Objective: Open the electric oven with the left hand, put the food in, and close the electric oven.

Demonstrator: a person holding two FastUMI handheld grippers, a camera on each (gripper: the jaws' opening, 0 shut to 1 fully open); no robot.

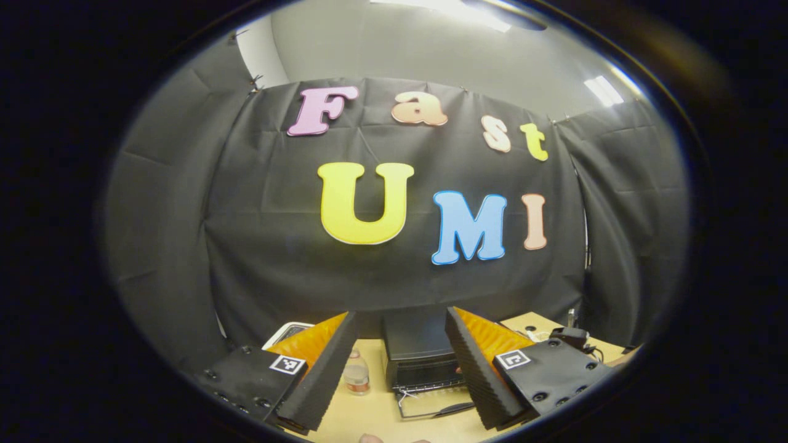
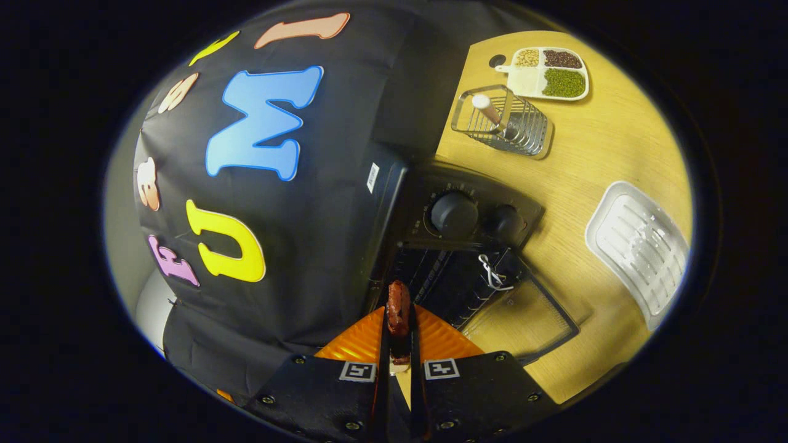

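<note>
The black electric oven stands on the wooden table straight ahead of my left gripper. Its glass door is folded down flat and a wire rack shows inside. My left gripper hangs above the table in front of it, open, with nothing between its fingers. In the right gripper view, which is rolled sideways, my right gripper is shut on a reddish-brown sausage-like piece of food. It hovers just above the oven, beside the open door and the two knobs.
A small bottle stands left of the oven, with a white dish behind it and a black device with cables on the right. Beyond the oven are a wire holder, a divided plate of beans and a clear plastic tray.
</note>
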